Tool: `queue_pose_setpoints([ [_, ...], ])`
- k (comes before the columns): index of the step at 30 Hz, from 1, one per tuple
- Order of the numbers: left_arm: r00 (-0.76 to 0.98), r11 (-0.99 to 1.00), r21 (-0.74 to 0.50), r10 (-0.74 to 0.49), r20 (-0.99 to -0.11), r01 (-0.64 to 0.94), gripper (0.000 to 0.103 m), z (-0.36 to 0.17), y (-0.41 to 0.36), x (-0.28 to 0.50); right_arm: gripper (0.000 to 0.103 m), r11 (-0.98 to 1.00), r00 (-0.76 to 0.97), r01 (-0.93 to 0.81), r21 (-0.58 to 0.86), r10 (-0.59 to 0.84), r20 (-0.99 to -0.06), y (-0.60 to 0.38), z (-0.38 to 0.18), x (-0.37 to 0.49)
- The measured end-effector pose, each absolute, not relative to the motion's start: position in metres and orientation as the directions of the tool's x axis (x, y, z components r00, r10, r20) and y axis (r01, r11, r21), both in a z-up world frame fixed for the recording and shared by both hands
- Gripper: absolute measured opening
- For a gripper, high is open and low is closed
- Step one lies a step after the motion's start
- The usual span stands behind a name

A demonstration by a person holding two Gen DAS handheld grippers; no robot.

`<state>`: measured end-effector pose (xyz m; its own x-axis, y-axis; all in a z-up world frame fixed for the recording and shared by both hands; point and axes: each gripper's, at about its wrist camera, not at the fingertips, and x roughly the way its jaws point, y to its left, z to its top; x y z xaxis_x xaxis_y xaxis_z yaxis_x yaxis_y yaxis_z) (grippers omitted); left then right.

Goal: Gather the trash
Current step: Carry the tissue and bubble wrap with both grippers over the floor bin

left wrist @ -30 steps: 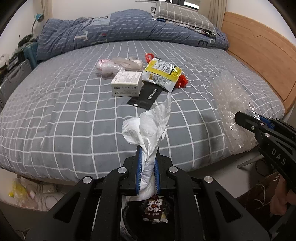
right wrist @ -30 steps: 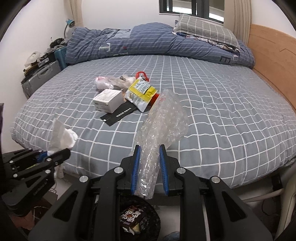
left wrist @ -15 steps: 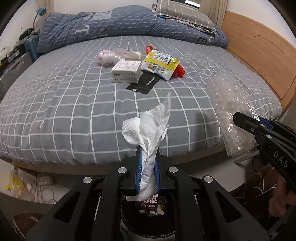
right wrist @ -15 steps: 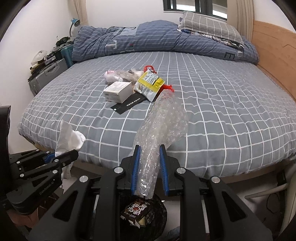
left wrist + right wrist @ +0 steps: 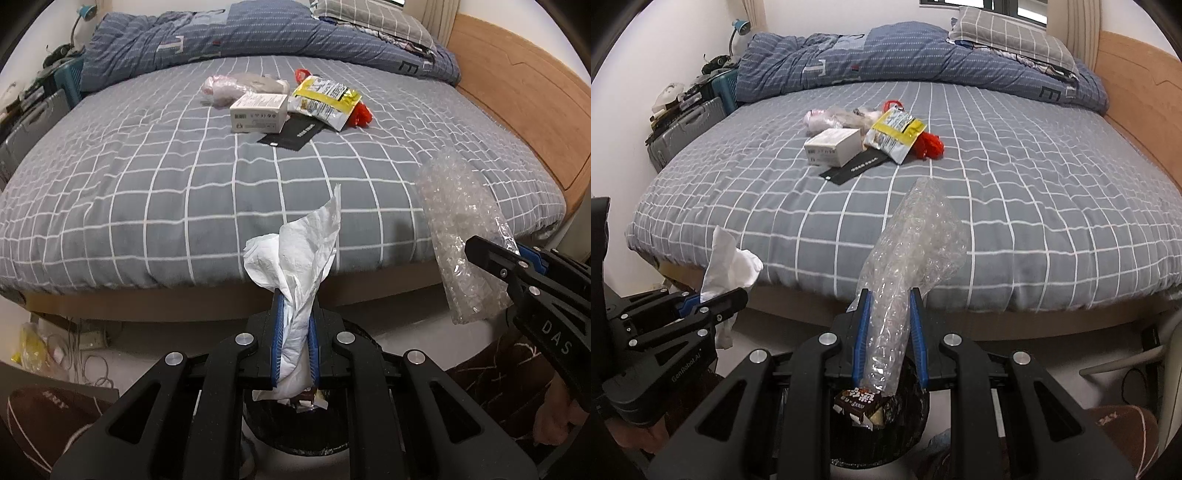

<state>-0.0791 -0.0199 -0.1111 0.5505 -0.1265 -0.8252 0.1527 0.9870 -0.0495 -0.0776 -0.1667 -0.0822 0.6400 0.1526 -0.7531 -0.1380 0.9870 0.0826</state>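
On the left, we are seeing the left gripper (image 5: 294, 325) pinching a crumpled white tissue (image 5: 295, 254) between its closed blue pads; the tissue is sticking up past the fingertips and hanging out below them. Directly beneath, the black bin (image 5: 295, 435) is standing on the floor at the foot of the bed (image 5: 147, 192), with a dark snack wrapper (image 5: 858, 404) lying inside it. To the right, the right gripper (image 5: 889, 326) is clamping a roll of bubble wrap (image 5: 916, 240), its pads pressing on the lower end while the rest is rising above the fingers; its bottom tip is hanging just over the bin. Both grippers are hovering side by side above the bin, tilted downward. Farther back, on the checked bedspread, we are seeing the remaining trash in one cluster: a pink-and-clear plastic bag (image 5: 236, 85), a white box (image 5: 258, 112), a black card (image 5: 291, 134) touching the box, a yellow snack bag (image 5: 325, 99), and a red bag (image 5: 360, 112) partly under it. A folded quilt (image 5: 221, 37) is lying along the far edge.
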Motion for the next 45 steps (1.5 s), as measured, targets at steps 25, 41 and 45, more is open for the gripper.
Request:
queue_pose_setpoints([
  [25, 0.47, 0.99, -0.077, -0.125, -0.874, 0.119, 0.011, -0.138, -0.006, -0.124, 0.02, 0.99, 0.545, -0.121, 0.077, 0.131, -0.828, -0.155, -0.118, -0.118],
  [41, 0.421, 0.991, -0.061, -0.105, -0.901, 0.116, 0.011, -0.169, -0.003, -0.108, 0.02, 0.987, 0.45, -0.148, 0.058, 0.119, -0.885, -0.137, -0.16, -0.11],
  [45, 0.416, 0.992, -0.058, -0.1, -0.904, 0.114, 0.011, -0.174, -0.002, -0.105, 0.02, 0.989, 0.432, -0.138, 0.056, 0.111, -0.895, -0.137, -0.167, -0.107],
])
